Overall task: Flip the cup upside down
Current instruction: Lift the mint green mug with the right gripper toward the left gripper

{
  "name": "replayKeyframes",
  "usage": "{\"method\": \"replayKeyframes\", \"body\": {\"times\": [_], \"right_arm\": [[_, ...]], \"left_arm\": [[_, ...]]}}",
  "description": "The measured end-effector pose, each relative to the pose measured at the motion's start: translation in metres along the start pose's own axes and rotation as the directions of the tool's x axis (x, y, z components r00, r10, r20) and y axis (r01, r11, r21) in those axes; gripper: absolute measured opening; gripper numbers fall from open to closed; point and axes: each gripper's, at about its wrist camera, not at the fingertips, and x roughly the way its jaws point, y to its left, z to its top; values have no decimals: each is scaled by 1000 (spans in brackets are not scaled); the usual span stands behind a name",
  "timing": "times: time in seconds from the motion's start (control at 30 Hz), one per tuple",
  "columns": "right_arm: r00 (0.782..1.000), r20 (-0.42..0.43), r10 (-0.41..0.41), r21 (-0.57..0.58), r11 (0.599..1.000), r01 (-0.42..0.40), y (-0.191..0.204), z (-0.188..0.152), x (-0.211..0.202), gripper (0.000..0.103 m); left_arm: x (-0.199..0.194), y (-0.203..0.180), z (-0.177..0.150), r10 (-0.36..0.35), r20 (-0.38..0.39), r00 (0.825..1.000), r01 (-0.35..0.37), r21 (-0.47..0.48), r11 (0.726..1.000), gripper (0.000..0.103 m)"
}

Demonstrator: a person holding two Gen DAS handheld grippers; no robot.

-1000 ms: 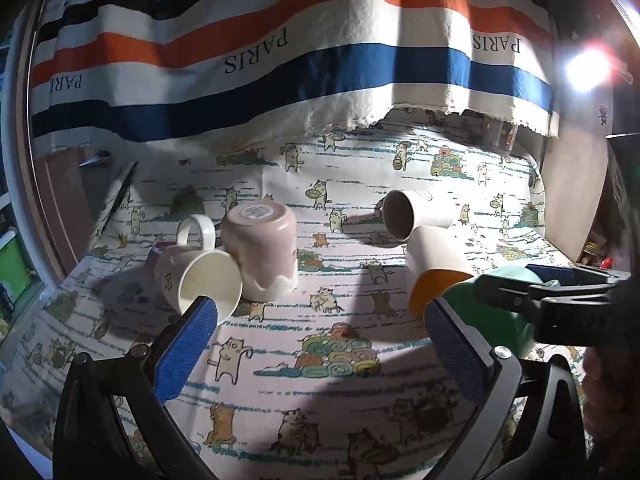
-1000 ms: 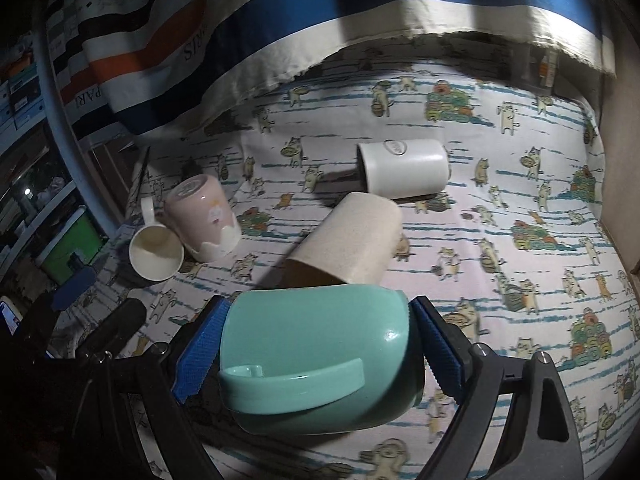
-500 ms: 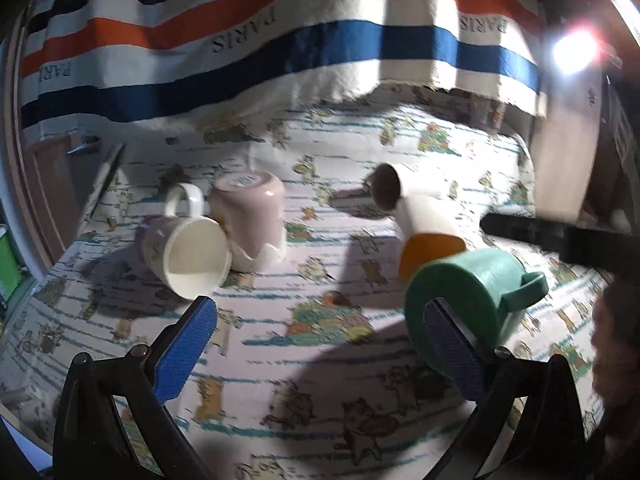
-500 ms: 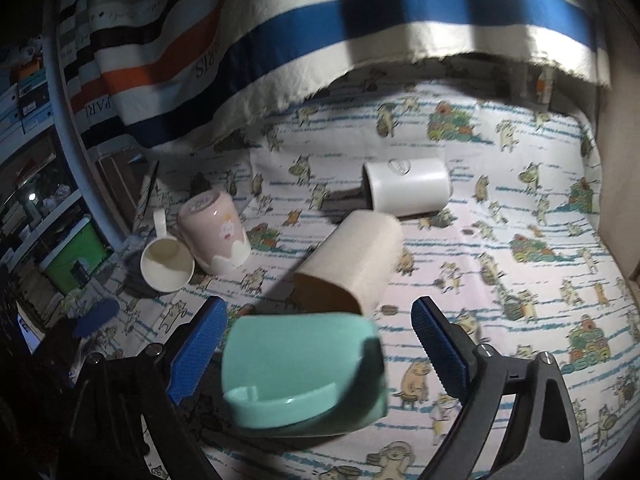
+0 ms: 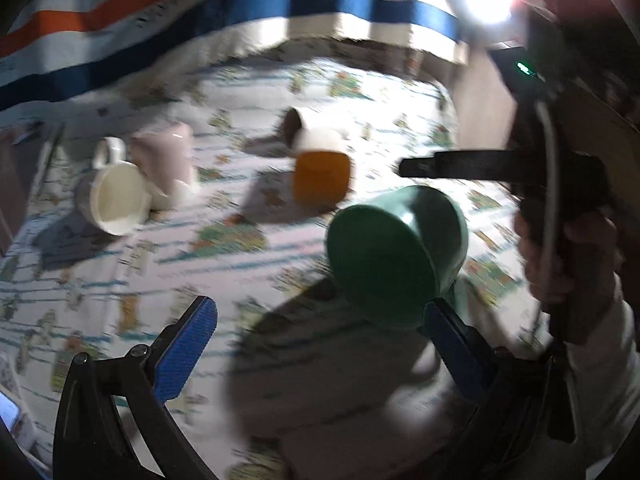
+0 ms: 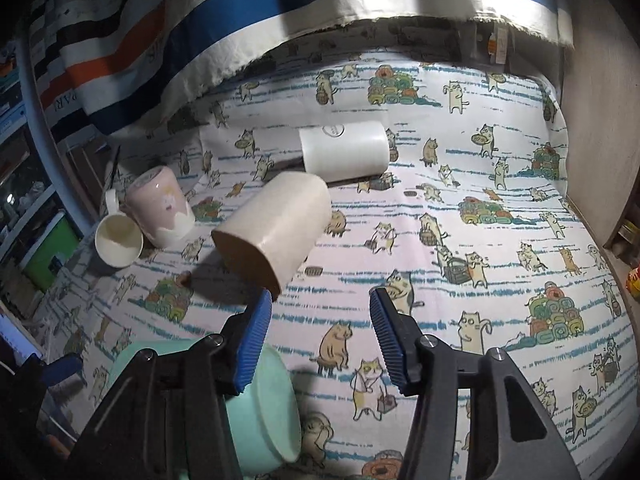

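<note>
Jaws on both grippers stand apart with nothing between them. Right gripper: moderate gap, only the cat-print cloth on the table shows through it. Left gripper: jaws wide, empty; that view is motion-blurred.

Green cup sits near-centre on the table, free of both grippers. In the right wrist view it is at the near left, partly hidden under the right gripper's left arm. In the left wrist view a flat round face points toward the camera and the body tilts. I can't tell whether that face is the base or the mouth, or whether the cup is settled or tipping. Judgement: the flip is at or just past release; if the face is the base, what's left is confirming it rests mouth-down.

Other containers, going outward:
- Beige tumbler, on its side just beyond the green cup, orange inside, empty.
- White cup, on its side further back, mouth to the left, interior dark, nothing visible in it.
- Pink cup, far left, standing upside down.
- Cream mug, touching the pink cup, on its side, mouth toward camera, empty.

Striped cloth hangs across the back.
</note>
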Motion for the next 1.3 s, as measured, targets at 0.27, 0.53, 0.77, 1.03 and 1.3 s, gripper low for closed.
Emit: {"method": "replayKeyframes", "body": {"times": [0.27, 0.53, 0.77, 1.03, 1.3], "right_arm": [[1000, -28, 10, -10, 1000, -10, 4, -13, 0, 54], [1000, -26, 11, 17, 1000, -10, -7, -18, -7, 54], [1000, -15, -4, 40, 999, 4, -22, -21, -13, 54], [999, -37, 6, 63, 998, -4, -25, -26, -9, 54], [1000, -30, 10, 49, 999, -9, -22, -27, -10, 54]], "left_arm": [[16, -23, -2, -33, -33, 999, 33, 7, 999, 103], [12, -24, -3, -17, -27, 1000, 17, 6, 1000, 103], [-12, -28, -13, -19, -6, 1000, 19, 45, 999, 103], [2, -35, -19, -32, -57, 998, 35, 40, 999, 103], [18, -32, -11, 55, -48, 997, -53, 34, 998, 103]]}}
